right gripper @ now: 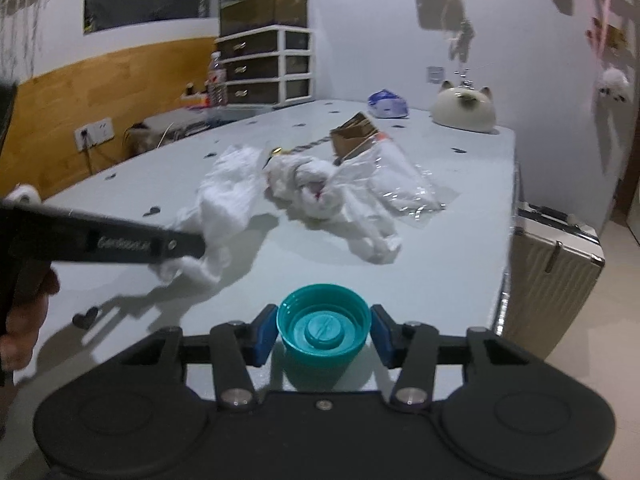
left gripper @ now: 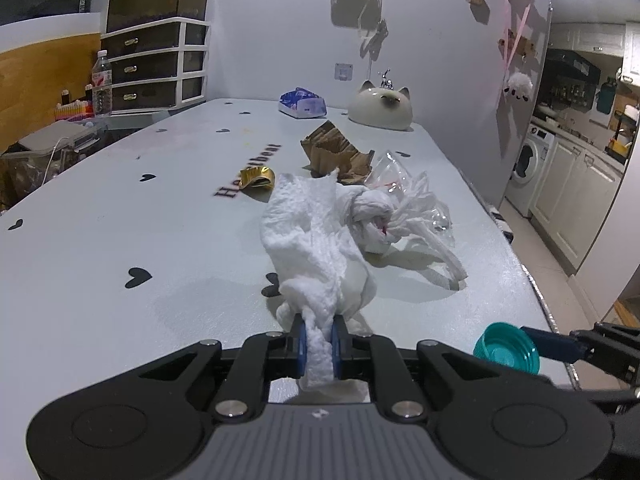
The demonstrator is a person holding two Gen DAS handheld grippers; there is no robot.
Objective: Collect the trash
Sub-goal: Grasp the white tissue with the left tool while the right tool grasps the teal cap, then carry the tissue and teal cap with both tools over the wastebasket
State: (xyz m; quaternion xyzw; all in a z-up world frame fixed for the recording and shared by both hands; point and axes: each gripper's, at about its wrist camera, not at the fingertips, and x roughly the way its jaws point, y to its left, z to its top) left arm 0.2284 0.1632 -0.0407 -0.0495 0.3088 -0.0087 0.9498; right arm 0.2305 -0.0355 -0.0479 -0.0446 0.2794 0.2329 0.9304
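My left gripper [left gripper: 318,320] is shut on one end of a crumpled white paper towel [left gripper: 312,232], which trails forward over the white table [left gripper: 100,240]. In the right wrist view, the left gripper's black finger [right gripper: 120,240] reaches into the same towel [right gripper: 228,196]. A teal bottle cap [right gripper: 324,316] sits open side up near the table's right edge, and my right gripper [right gripper: 324,330] is shut on it, a blue pad against each side. The cap [left gripper: 506,346] shows at the lower right of the left wrist view. Beyond lie a knotted white plastic bag [left gripper: 372,208], clear wrap [left gripper: 394,172], torn brown cardboard [left gripper: 334,152] and a gold wrapper [left gripper: 258,178].
A cat-shaped ceramic dome [left gripper: 380,106] and a blue tissue pack [left gripper: 302,104] stand at the table's far end. Drawers [left gripper: 154,64] and a water bottle [left gripper: 102,84] are at the back left. A ribbed suitcase [right gripper: 552,264] stands off the right edge. A person's hand [right gripper: 20,320] holds the left gripper.
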